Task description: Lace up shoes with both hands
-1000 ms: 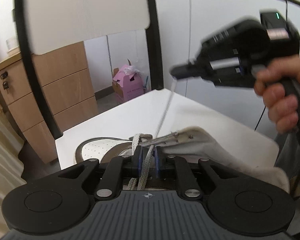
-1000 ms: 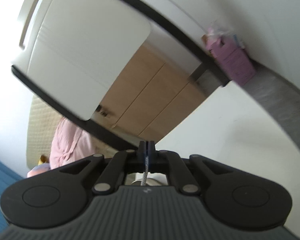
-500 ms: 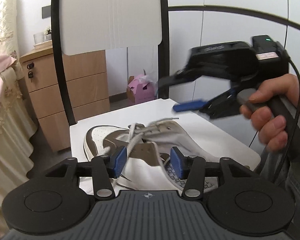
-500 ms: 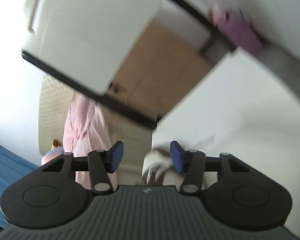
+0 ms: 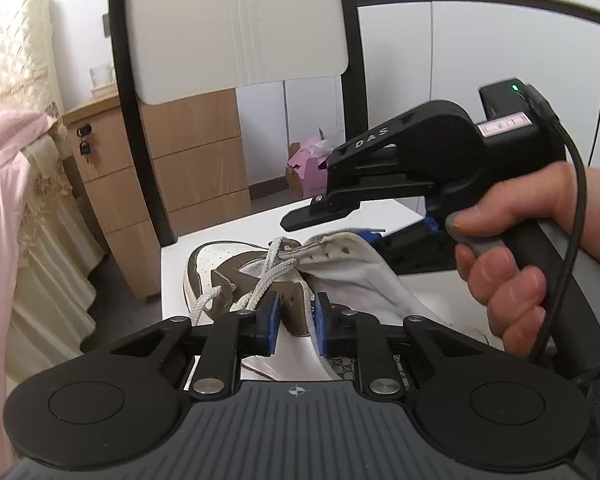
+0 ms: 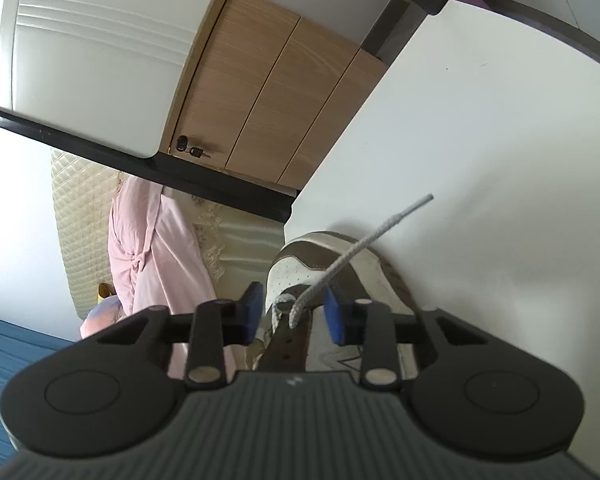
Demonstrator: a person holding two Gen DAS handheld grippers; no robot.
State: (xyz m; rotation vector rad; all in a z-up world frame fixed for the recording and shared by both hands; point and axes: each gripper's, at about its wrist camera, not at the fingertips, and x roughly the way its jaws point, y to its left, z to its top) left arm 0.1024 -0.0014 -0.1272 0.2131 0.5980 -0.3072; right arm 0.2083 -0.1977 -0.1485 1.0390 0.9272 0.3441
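Observation:
A white and brown sneaker (image 5: 220,264) lies on the white table (image 5: 260,224), its toe pointing away. My left gripper (image 5: 296,326) is closing at the shoe's opening; its pads meet the brown eyelet flap (image 5: 292,312) and a lace strand beside it. My right gripper (image 6: 294,314), held in a hand (image 5: 512,264), hovers over the white tongue (image 5: 356,268) with its jaws closing. The grey lace (image 6: 380,232) rises between its blue pads (image 6: 252,312) without touching them, free end pointing up and right. Crossed laces (image 5: 268,276) sit over the lower eyelets.
A chair with a black frame and white back (image 5: 240,32) stands behind the table. A wooden drawer unit (image 5: 192,168) and a pink box (image 5: 308,176) are on the floor beyond. A bed with pink cloth (image 5: 4,200) lies to the left.
Both grippers let go of the lace, opened wide, then narrowed again. The right gripper came down from above to the shoe. The left gripper drew back, so more of the shoe shows.

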